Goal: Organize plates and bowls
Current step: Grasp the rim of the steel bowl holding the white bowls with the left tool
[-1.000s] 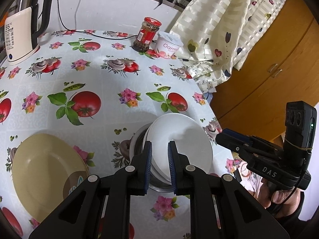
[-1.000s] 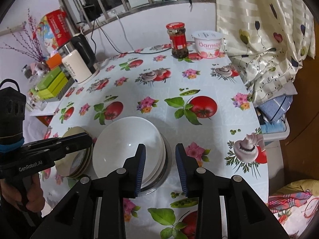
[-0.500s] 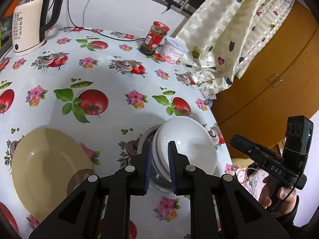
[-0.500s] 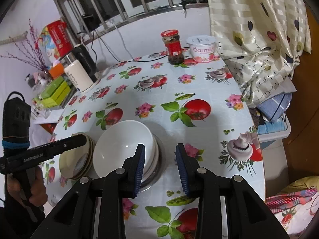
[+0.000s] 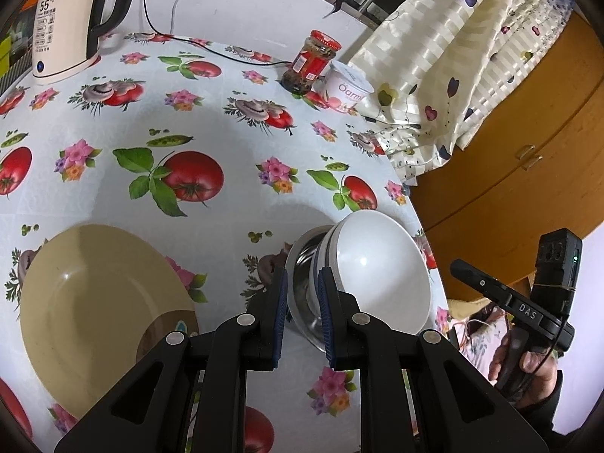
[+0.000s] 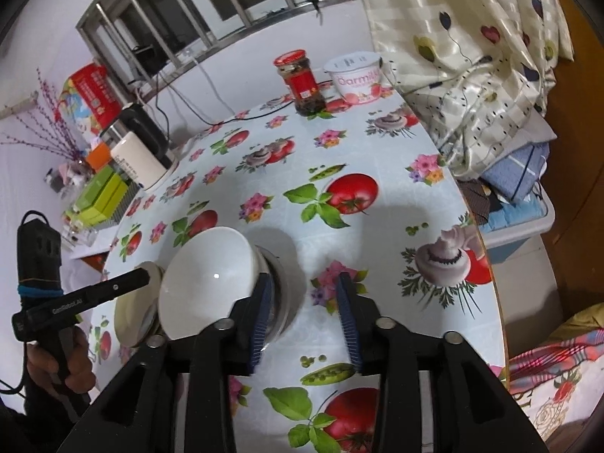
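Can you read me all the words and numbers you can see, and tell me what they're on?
"55" with a small °C: on the white kettle; the lines under it are too small to read.
"Oarm...": on the yoghurt tub, "Oarmil..." in the right view.
"DAS": on the right gripper.
"GenRobot.AI": on the left gripper.
Red jar label and red box: too blurred.

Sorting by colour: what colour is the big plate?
Yellowish beige plate, best in the left wrist view.
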{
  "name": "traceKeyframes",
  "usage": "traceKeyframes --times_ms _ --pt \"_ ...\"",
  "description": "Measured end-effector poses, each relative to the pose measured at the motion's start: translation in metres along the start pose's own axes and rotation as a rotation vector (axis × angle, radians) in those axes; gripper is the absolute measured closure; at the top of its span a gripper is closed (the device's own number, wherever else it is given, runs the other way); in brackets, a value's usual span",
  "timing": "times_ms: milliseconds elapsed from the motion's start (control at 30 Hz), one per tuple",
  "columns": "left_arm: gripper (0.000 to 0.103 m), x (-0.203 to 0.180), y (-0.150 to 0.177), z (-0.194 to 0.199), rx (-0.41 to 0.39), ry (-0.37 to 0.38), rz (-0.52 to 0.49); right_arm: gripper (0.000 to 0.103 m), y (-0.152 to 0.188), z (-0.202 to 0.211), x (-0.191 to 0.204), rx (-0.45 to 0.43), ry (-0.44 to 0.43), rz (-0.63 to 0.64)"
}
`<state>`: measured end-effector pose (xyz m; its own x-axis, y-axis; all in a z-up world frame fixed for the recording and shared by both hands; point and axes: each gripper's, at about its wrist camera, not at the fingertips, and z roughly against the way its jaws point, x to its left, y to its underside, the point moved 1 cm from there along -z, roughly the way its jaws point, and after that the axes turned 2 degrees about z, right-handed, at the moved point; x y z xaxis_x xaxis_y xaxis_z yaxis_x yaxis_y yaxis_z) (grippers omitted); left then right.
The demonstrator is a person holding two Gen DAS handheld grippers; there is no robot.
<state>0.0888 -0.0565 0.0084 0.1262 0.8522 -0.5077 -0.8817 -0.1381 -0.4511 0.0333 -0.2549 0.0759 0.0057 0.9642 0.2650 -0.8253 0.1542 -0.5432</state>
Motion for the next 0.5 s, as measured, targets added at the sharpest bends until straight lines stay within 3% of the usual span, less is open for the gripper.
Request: traceKeyframes --times_ms 200,500 --pt "0.078 0.005 0.002 -0.004 0.018 -0.005 0.012 0.061 0.005 -0.008 -0.008 0.024 -0.023 -0.039" --pt "0.077 0.008 0.005 -0.014 0.051 -0.020 0.010 0.062 0.011 -0.023 -0.008 0.075 -0.046 -0.054"
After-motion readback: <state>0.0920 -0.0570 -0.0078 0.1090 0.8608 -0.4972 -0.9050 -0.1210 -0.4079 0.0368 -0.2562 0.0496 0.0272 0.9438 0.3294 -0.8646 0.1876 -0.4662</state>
